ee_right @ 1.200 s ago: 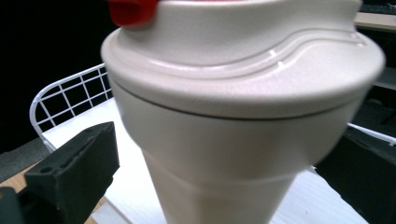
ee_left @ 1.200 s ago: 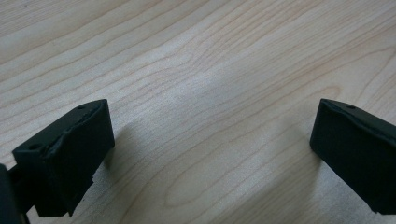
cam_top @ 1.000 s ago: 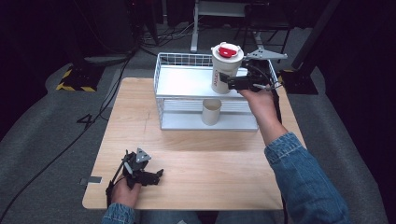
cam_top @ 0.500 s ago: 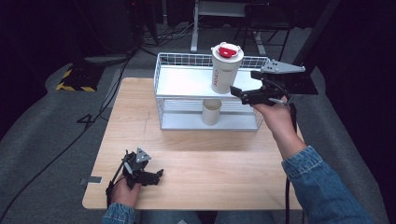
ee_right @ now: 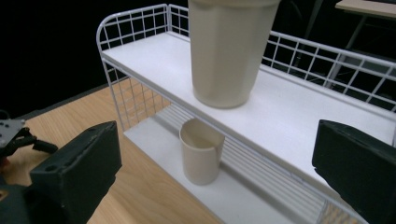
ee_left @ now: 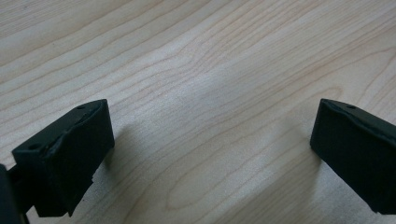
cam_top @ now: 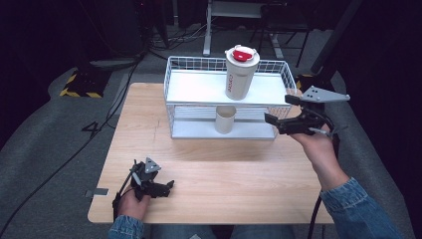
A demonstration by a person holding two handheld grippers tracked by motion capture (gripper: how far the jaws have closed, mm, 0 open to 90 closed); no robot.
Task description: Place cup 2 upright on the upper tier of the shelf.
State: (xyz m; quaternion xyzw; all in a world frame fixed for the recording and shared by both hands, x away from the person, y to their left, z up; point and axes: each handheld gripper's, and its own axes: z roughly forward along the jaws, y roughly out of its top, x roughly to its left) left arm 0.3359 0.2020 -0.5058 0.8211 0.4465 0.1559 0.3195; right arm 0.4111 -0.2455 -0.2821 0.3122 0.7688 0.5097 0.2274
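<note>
A tall beige tumbler (cam_top: 241,74) with a red lid stands on the upper shelf of a white wire rack (cam_top: 194,92). Below it, a small beige cup (cam_top: 225,120) stands upright on the lower shelf. My right gripper (cam_top: 278,108) hovers open and empty off the rack's right end, apart from both cups. In the right gripper view the tumbler (ee_right: 229,51) and the small cup (ee_right: 201,156) sit ahead of the wide-open right gripper (ee_right: 215,135). My left gripper (cam_top: 158,185) rests on the table's front left. The left gripper (ee_left: 212,126) is open over bare wood.
The rack (ee_right: 140,51) stands at the back middle of a wooden table (cam_top: 224,169). Dark floor, cables and a yellow-black striped block (cam_top: 78,84) lie beyond the table's left edge. The left gripper (ee_right: 14,135) also shows at the left edge of the right gripper view.
My right gripper, which was at the tumbler on the upper shelf, has drawn back to the right and lower. The tumbler stays upright on the shelf. The left gripper has not moved.
</note>
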